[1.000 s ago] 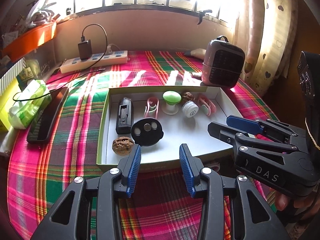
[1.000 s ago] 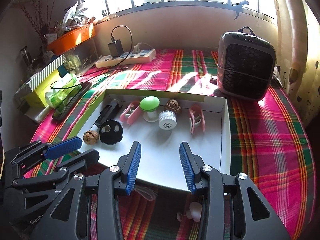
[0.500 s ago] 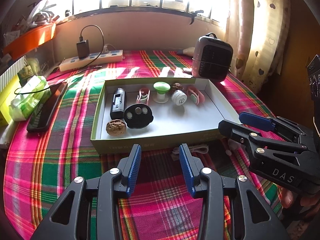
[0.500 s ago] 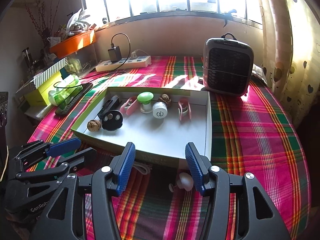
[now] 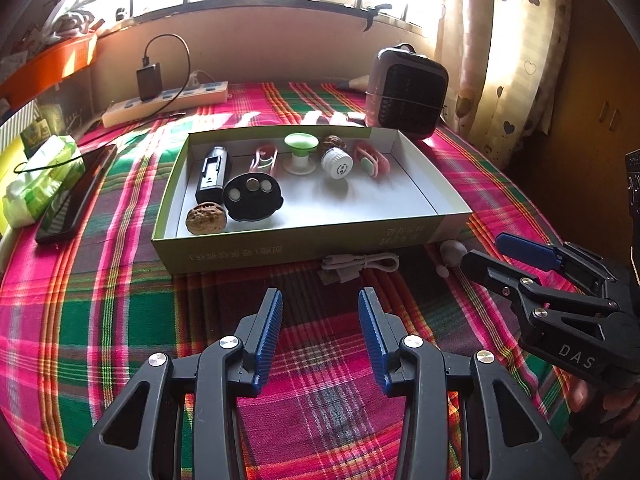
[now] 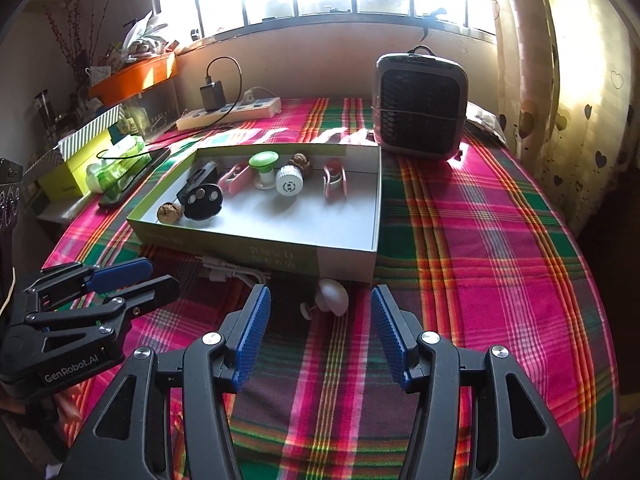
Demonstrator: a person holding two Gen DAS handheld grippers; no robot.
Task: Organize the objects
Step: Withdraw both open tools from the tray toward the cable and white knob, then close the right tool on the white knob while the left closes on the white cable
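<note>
On the left side of the plaid tablecloth [image 5: 100,320] lie a pack of tissues [image 5: 40,180] and a dark flat phone [image 5: 76,192], side by side. Behind them a white power strip [image 5: 168,100] with a black charger plugged in rests under the window. At the middle stands the shallow box [image 5: 304,250], open on top. Inside it, from left to right, are a walnut [image 5: 206,219], a black rectangular device [image 5: 213,174], a black round case [image 5: 253,197], a pink clip [image 5: 264,159], a green-topped knob [image 5: 301,152], a white cap [image 5: 337,163] with a second walnut [image 5: 334,142] behind it, and a pink and green clip [image 5: 372,159]. Just in front of the box a coiled white cable [image 5: 356,266] lies on the cloth, and to its right a small white mushroom-shaped object [image 6: 330,297]. The left gripper [image 5: 320,326] hovers before the cable, fingers apart and holding nothing. The right gripper [image 6: 320,330] points at the white object; its jaws have just been opening and now stand apart, nothing pressed between them. At far right a grey heater [image 6: 420,108] stands behind the box.
</note>
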